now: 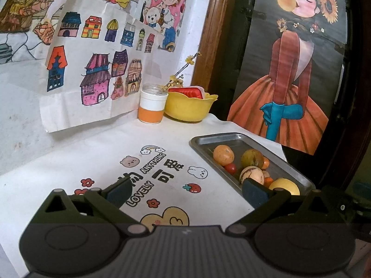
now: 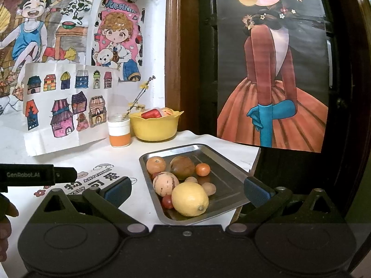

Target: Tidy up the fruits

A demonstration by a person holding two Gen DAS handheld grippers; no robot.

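A: Where is the fruit?
B: All in the metal tray [image 2: 222, 162] on the desk [image 2: 139, 206]: a lemon [image 2: 190, 199] at the near end, a striped pale fruit [image 2: 165, 183] touching it, an orange [image 2: 156, 164] and a dark green-brown fruit [image 2: 182, 167] behind.
A: And the yellow bowl [image 2: 155, 127]?
B: Against the wall, beside an orange-and-white jar [image 2: 119, 132], well apart from the tray.
A: The grippers?
B: The right hand-held gripper [image 2: 186, 191] is spread wide, empty, its fingers either side of the tray's near end. The left hand-held gripper [image 1: 185, 193] is spread too, holding nothing, over the printed cloth
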